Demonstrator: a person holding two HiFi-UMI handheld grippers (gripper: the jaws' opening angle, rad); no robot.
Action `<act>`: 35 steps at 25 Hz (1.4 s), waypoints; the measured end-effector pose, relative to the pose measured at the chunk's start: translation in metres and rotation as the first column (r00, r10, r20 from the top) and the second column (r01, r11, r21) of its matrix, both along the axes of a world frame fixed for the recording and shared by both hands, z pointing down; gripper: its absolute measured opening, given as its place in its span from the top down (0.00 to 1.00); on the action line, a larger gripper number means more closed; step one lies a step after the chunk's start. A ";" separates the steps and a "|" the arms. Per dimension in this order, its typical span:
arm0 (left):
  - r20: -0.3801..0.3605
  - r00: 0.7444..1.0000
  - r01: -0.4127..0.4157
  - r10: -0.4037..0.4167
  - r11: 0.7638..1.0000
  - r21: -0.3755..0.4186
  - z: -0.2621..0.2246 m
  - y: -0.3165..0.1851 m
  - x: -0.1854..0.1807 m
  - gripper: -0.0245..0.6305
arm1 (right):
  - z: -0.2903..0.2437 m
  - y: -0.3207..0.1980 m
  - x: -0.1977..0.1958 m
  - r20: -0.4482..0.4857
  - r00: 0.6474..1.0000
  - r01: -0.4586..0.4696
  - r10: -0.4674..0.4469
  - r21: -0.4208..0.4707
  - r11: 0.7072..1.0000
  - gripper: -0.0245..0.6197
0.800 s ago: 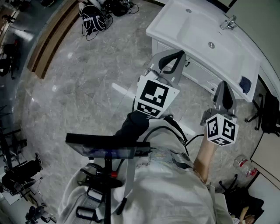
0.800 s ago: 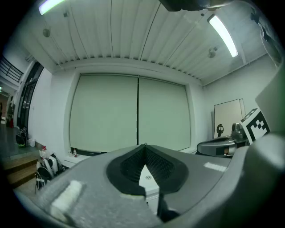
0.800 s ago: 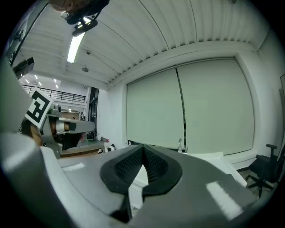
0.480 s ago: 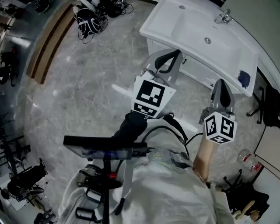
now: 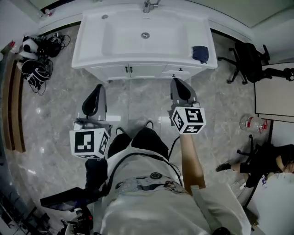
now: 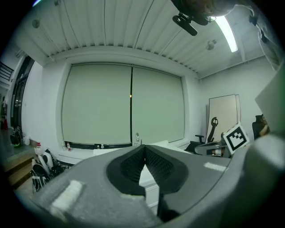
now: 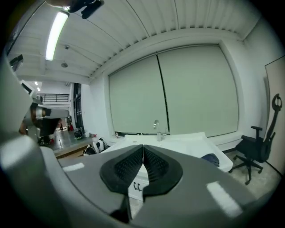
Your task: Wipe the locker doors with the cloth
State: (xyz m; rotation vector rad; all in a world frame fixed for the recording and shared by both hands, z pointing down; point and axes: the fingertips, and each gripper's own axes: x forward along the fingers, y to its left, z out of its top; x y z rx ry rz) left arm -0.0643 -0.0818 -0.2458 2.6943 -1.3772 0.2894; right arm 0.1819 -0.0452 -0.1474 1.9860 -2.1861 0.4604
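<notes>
A dark blue cloth (image 5: 200,53) lies bunched on the right end of the white sink counter (image 5: 92,46); in the right gripper view the cloth (image 7: 210,158) shows right of the jaws. Below the counter are the white cabinet doors (image 5: 140,71) with small dark handles (image 7: 137,187). My left gripper (image 5: 97,90) and right gripper (image 5: 177,83) hover over the floor in front of the cabinet, side by side, pointing at it and well short of it. The left gripper (image 6: 144,150) is shut and holds nothing. The right gripper (image 7: 143,149) is shut as well, also with nothing in it.
A faucet (image 5: 148,5) stands at the back of the basin. A black office chair (image 5: 250,57) is right of the sink, with a pale panel (image 5: 275,89) and a plastic bottle (image 5: 251,123) nearby. Bags and helmets (image 5: 34,59) lie on the floor at left.
The view has swung round: the sink unit went from the upper right to straight ahead at the top. Both grippers now point at it, shut as before.
</notes>
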 end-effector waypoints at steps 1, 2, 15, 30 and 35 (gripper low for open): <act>0.008 1.000 -0.006 0.006 1.000 -0.012 0.005 0.001 0.009 0.96 | 0.015 -0.003 0.027 0.008 1.000 -0.024 0.024 -0.023 0.999 0.93; 0.015 1.000 -0.012 0.012 1.000 -0.027 0.011 0.002 0.018 0.96 | 0.031 -0.007 0.054 0.010 0.999 -0.044 0.045 -0.048 0.998 0.87; 0.109 0.987 -0.095 0.117 0.978 -0.186 0.096 0.025 0.116 0.96 | 0.199 -0.131 0.333 -0.230 0.973 -0.125 0.029 -0.412 0.902 0.61; 0.193 0.981 0.063 -0.011 0.962 -0.266 0.136 0.036 0.059 0.96 | 0.296 -0.172 0.357 -0.245 0.967 -0.219 0.070 -0.661 0.717 0.82; 0.164 0.986 0.084 -0.042 0.962 -0.260 0.134 0.039 0.038 0.96 | 0.246 -0.170 0.306 -0.220 0.973 -0.170 0.067 -0.494 0.852 0.83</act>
